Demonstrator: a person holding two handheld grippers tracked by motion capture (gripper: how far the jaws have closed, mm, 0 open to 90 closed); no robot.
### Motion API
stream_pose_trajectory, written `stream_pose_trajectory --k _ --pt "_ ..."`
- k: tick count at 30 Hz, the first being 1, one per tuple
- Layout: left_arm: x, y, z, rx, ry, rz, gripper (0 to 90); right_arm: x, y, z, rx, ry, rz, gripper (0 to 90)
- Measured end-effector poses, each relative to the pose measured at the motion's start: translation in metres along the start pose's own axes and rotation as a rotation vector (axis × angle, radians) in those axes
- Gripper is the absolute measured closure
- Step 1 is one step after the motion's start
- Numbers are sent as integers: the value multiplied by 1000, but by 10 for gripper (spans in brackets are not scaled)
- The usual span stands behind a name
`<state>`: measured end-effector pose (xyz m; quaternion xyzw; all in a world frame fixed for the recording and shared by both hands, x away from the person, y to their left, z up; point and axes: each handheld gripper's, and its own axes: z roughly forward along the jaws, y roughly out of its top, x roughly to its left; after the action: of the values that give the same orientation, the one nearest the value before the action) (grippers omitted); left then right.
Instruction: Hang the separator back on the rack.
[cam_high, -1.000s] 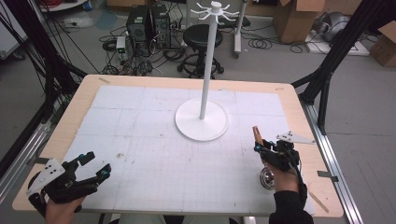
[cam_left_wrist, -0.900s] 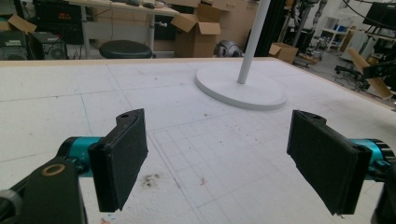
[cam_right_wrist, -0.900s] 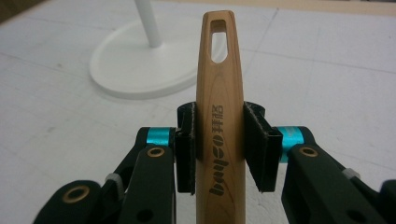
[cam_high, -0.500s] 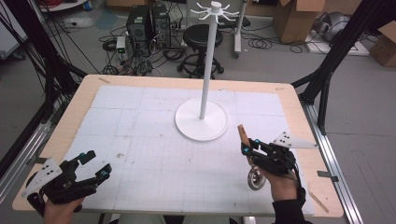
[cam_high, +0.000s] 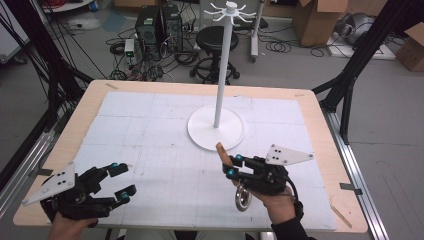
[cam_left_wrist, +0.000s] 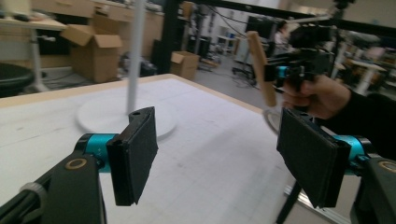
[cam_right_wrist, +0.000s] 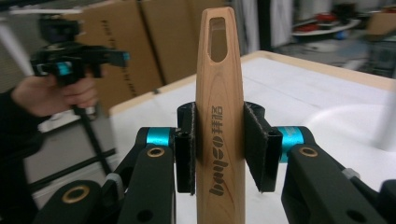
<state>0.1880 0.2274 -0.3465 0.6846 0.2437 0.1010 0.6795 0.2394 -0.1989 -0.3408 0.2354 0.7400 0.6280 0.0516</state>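
Since the earlier frames, the right gripper (cam_high: 230, 165) has carried its load toward the table's middle, closer to the round white base (cam_high: 216, 129) of the tall white hook stand (cam_high: 223, 60). Its jaws pinch a tapered wooden handle with a slotted tip (cam_right_wrist: 218, 107); in the high view a round metal end (cam_high: 242, 198) hangs below the hand at 6 o'clock, its exact form hard to make out. At the table's 7 o'clock corner the left gripper (cam_high: 120, 179) hovers with jaws spread wide, holding nothing. Background boxes in the right gripper view are blurred.
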Motion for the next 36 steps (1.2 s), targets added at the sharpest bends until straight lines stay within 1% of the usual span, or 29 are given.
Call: stream_pose_trajectory --k 1,4,5,7,9,11,13,16,18,20,23,26,29,32,34,36 --pt "-2 2 5 -1 -22 -3 292 3 0 4 2 29 -3 670" --pt "-7 10 21 -8 -96 -31 292 14 2 16 -8 109 -18 670" --pt "-9 11 24 -12 -106 -30 290 19 3 20 -15 141 -29 670" --pt "-14 16 33 -18 -137 -26 269 26 5 24 -31 185 -47 670" --pt "-19 21 39 -26 -176 -17 244 32 7 27 -48 218 -63 670" --pt "-24 25 45 -21 -194 -4 242 38 8 29 -56 252 -74 670" --pt "-28 29 51 -11 -220 10 248 44 8 32 -51 279 -83 670" --pt "-34 35 58 -11 -280 9 289 51 9 36 -51 311 -97 670" --pt "-37 38 64 2 -316 20 323 53 9 38 -53 319 -103 670" --pt "-39 39 68 14 -327 29 338 55 9 40 -56 335 -109 670" --pt "-40 41 76 25 -347 26 366 58 8 42 -45 341 -123 670" --pt "-41 42 81 40 -352 23 420 58 7 42 -42 354 -125 670" --pt "-40 42 84 39 -376 18 450 58 7 43 -43 366 -125 670" --pt "-39 43 84 31 -403 16 515 57 5 44 -43 388 -117 670" --pt "-38 43 84 29 -406 13 559 56 4 46 -43 404 -114 670" --pt "-38 43 84 22 -411 4 608 55 2 47 -41 409 -110 670"
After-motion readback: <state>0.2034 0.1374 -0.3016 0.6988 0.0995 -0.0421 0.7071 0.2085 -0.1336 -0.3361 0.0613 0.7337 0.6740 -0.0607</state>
